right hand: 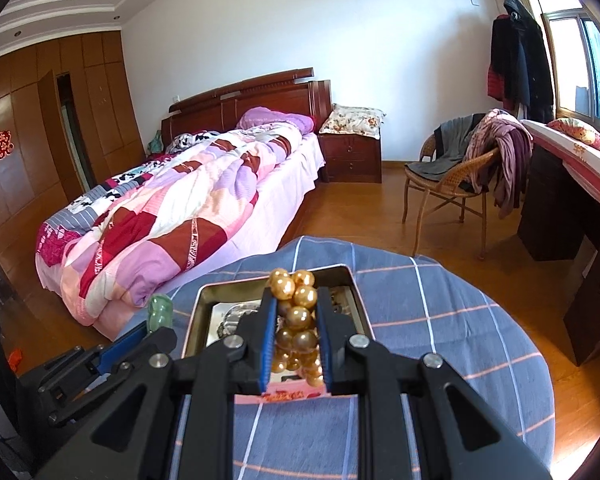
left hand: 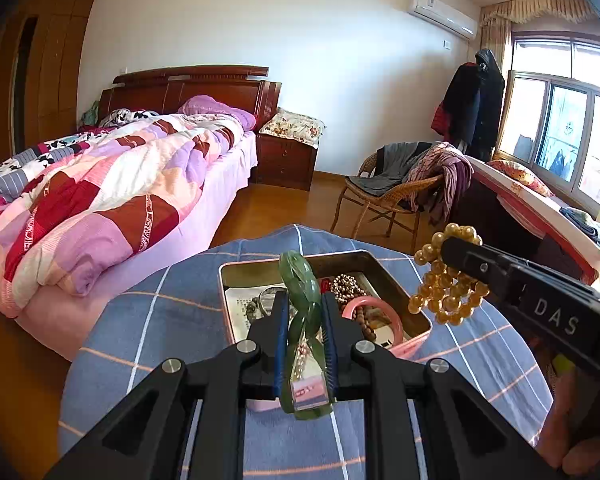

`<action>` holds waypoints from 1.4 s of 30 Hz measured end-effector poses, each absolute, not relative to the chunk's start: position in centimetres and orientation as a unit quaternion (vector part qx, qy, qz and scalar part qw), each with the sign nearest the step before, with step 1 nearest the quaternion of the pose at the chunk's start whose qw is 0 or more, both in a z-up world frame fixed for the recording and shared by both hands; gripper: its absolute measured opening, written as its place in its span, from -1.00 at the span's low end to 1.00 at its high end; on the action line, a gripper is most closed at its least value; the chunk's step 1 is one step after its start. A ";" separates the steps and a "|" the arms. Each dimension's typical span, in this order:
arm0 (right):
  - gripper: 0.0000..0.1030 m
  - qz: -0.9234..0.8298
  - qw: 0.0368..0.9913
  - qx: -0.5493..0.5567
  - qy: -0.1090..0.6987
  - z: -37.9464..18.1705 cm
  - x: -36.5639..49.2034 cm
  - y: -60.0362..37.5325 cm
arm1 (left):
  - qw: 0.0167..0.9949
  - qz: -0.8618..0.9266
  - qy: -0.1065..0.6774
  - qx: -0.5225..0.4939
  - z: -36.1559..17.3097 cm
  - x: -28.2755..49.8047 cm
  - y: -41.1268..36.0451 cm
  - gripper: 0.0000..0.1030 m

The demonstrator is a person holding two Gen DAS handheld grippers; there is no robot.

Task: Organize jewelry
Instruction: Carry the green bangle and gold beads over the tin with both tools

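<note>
Between the blue pads of the left gripper point(left hand: 303, 312) a translucent green jade bangle point(left hand: 300, 280) stood on edge, its ring running away from the camera along the fingers, pinched firmly with the jaws drawn nearly together. Its upper arc rose past the fingertips. The right gripper point(right hand: 296, 312) was likewise narrowed, clamped on a bunched strand of golden pearl-like beads point(right hand: 296, 316) that bulged out past the tips (a loop of it also hung below the fingers in the left camera's view).

Just beyond and below both loads lay the open pink rectangular tin box point(left hand: 228, 276), on a round table under a blue checked cloth point(left hand: 172, 308). Its long axis ran roughly away from the cameras, slightly skewed to the right in the left view. Both pieces hung over the tin, the bangle above its near left part and the beads above its right edge; neither touched it. Inside it sat a pink bangle point(left hand: 396, 312), a coil of small metallic beads point(left hand: 346, 286) and a printed card point(left hand: 240, 304).

Neither hand looked clearly nearer, as I judged it, so the next move depended on where each piece was meant to go, probably off to the bare cloth on its own side.

Farther off stood a bed with a patchwork quilt point(left hand: 100, 200) and a wicker chair point(left hand: 384, 200).
</note>
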State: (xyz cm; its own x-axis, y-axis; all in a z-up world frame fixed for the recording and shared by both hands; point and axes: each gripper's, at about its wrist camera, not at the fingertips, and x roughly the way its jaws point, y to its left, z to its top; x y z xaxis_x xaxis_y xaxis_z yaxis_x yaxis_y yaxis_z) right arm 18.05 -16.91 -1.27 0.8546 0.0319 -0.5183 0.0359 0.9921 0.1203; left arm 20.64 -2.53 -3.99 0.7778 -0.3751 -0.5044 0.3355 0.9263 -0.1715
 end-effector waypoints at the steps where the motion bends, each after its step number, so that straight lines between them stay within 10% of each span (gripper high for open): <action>1: -0.58 -0.002 0.960 0.063 0.272 -1.4 18.4 -17.0 | 0.942 -0.188 0.275 -0.035 -4.1 20.9 -2.7 -0.70; 42: -0.59 -0.020 0.941 0.068 0.330 -7.6 27.4 -17.6 | 0.932 -0.120 0.343 0.003 -9.3 29.0 -6.6 -0.70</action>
State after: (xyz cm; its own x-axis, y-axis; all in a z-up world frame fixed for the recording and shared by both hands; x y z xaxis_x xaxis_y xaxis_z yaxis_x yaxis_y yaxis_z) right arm 27.43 -17.61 -7.65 0.7818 0.0065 -0.6235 0.0831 0.9899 0.1145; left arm 29.04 -6.57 -9.29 0.7363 -0.2206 -0.6397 0.2250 0.9714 -0.0760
